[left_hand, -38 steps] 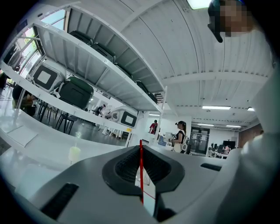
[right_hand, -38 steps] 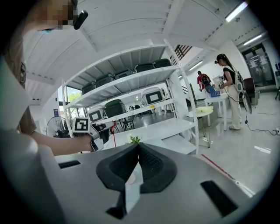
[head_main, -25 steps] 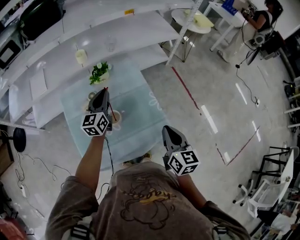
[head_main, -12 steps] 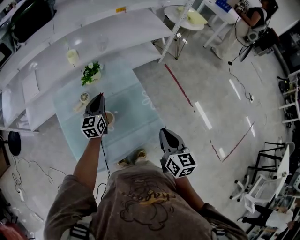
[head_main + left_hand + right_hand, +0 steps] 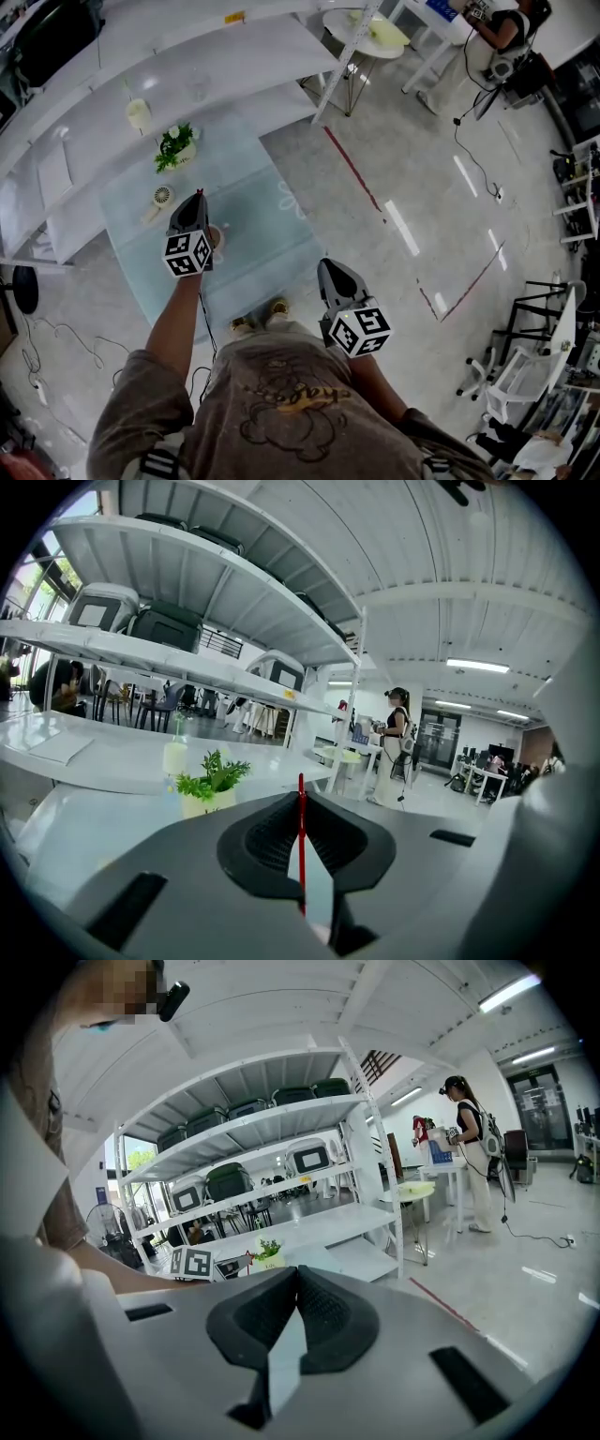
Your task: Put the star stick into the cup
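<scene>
My left gripper (image 5: 198, 196) hovers over the pale glass table (image 5: 272, 234), shut on a thin red stick (image 5: 199, 191) whose tip pokes out past the fingers. In the left gripper view the red stick (image 5: 301, 841) stands upright, pinched between the black pads (image 5: 267, 841) of the left gripper (image 5: 301, 797); no star end shows. A small cup (image 5: 217, 234) sits on the table just right of that gripper's body, partly hidden by it. My right gripper (image 5: 329, 263) hangs lower right, off the table's near corner above the floor. The right gripper (image 5: 298, 1271) is shut with nothing between its jaws.
A potted plant (image 5: 174, 147) and a small fan (image 5: 163, 196) stand on the table's far side. White shelving (image 5: 187, 84) runs behind, with a pale bottle (image 5: 138, 113) on it. A round white table (image 5: 370, 23) and a person (image 5: 502, 28) are far right.
The left gripper with the stick has drawn back a little from the plant, uncovering the small fan. The whole view has drifted left. The right gripper stays much the same.
</scene>
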A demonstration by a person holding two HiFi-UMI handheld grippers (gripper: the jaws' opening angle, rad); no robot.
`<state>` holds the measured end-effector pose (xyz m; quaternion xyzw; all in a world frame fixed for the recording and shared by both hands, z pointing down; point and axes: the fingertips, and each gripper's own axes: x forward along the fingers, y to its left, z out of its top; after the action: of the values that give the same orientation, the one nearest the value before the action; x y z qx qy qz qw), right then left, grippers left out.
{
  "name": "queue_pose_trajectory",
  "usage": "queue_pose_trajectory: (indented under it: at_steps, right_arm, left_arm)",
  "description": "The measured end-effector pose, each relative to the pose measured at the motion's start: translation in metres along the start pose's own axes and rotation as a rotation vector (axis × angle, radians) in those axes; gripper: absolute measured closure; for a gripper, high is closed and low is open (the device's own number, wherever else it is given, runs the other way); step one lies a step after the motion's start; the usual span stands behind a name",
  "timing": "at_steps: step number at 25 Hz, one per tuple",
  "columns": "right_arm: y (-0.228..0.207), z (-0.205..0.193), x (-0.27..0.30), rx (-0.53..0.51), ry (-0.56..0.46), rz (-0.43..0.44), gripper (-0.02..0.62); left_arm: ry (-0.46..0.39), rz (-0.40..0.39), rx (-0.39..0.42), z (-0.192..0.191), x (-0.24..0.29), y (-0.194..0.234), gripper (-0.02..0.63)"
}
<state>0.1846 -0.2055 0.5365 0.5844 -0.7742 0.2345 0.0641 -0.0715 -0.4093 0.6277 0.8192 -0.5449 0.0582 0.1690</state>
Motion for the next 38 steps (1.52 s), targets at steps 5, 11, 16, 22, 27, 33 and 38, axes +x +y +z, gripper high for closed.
queue_pose_trajectory:
  at_steps: [5,11,16,22,27,33,38]
  right_arm:
    - [0.002,-0.002,0.000,0.000,0.001,0.002,0.594]
    - [0.000,-0.002,-0.002,0.002,-0.004,0.004,0.594]
    - [0.006,-0.002,-0.001,0.002,-0.012,0.020,0.594]
    - [0.016,0.005,0.006,-0.005,-0.033,0.048,0.594]
    - [0.024,0.012,0.011,-0.014,-0.060,0.071,0.594]
    - [0.037,0.019,0.016,-0.023,-0.081,0.102,0.594]
    - [0.052,0.023,0.021,-0.046,-0.084,0.135,0.594]
  left_arm:
    - [0.030,-0.002,-0.004,-0.007,0.002,0.001,0.572]
    - [0.031,-0.014,-0.015,0.001,0.000,-0.006,0.560]
    - [0.016,-0.049,-0.031,0.021,-0.009,-0.018,0.534]
    - [-0.002,-0.138,-0.047,0.054,-0.029,-0.041,0.531]
    - [-0.026,-0.190,-0.064,0.083,-0.059,-0.055,0.531]
    - [-0.065,-0.207,-0.065,0.111,-0.107,-0.062,0.531]
    - [-0.093,-0.212,-0.041,0.123,-0.148,-0.070,0.529]
